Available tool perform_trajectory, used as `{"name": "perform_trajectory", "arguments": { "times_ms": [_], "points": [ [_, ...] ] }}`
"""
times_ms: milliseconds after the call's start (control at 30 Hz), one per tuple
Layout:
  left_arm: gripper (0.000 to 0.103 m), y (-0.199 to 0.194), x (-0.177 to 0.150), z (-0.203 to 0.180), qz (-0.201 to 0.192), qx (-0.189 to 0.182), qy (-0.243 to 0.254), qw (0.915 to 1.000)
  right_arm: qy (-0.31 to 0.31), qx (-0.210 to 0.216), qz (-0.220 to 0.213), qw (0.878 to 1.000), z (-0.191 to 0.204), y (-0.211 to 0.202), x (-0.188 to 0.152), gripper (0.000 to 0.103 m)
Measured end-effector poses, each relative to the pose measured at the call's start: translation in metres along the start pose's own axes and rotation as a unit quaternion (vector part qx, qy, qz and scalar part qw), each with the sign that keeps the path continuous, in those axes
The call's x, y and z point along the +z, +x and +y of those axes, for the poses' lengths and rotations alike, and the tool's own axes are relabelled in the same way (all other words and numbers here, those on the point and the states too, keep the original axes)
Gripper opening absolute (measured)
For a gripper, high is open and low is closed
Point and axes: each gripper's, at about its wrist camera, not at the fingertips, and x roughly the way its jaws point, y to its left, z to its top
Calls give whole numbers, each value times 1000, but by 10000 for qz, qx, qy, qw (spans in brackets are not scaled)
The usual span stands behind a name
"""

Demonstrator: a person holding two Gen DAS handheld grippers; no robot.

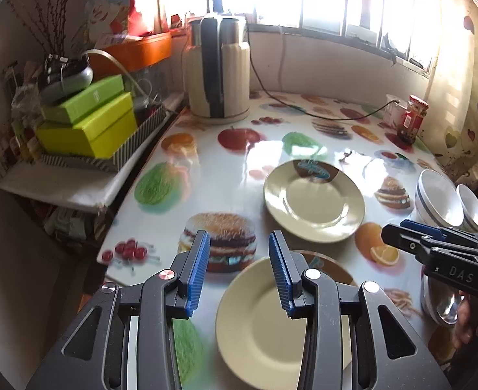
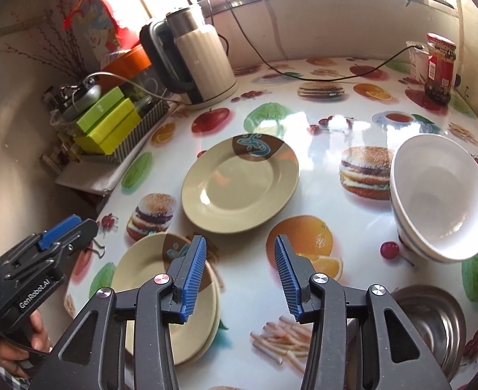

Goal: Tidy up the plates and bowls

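Left wrist view shows the left gripper (image 1: 239, 269) with its jaws parted and nothing between them, hanging above the near stack of plates (image 1: 264, 321), whose rim runs under the right-hand pad. In my judgement a plate has just been set on that stack, so the step in hand is to clear away and go for the lone plate (image 1: 313, 200), which lies flat on the tabletop (image 1: 226, 175) ahead of these jaws and a little to their right, apart from the stack.

To do it well, I would bring one jaw low to the near rim of that plate, slide the lower pad under the lip where it lifts off the glossy cloth, and close only once the rim sits deep between the ribbed pads. A shallow pinch on a smooth glazed edge could slip.

In the right wrist view the right gripper (image 2: 240, 269) is also open and empty. The lone plate (image 2: 240, 183) sits just beyond its jaws, slightly to their left; the stack (image 2: 148, 292) is below its left jaw. The white bowl (image 2: 440, 198), nested in another, stands well off to the right of those jaws, and a steel bowl (image 2: 433, 321) lies near under the right jaw. The kettle (image 2: 203, 61) stands far ahead, out of the way.
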Motion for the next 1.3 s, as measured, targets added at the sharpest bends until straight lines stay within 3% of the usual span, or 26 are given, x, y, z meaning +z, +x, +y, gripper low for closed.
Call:
{"name": "perform_trajectory", "arguments": {
  "times_ms": [300,667,933,1033,1300],
  "points": [
    [39,15,19,-10,-36,-69,190,9998,29,-76,-22,10000,-7,10,20,44],
    [39,61,34,2,402,-423,-106,9982,158,-311,61,9994,-22,32,49,49],
    [39,101,42,16,757,-812,-534,9924,167,-439,230,9986,-32,55,66,49],
    [39,117,43,22,1073,-1222,-860,9829,192,-428,293,9985,-36,64,71,49],
    [39,134,43,19,1308,-1221,-954,9792,194,-484,460,9976,-37,85,79,49]
  ]
}}
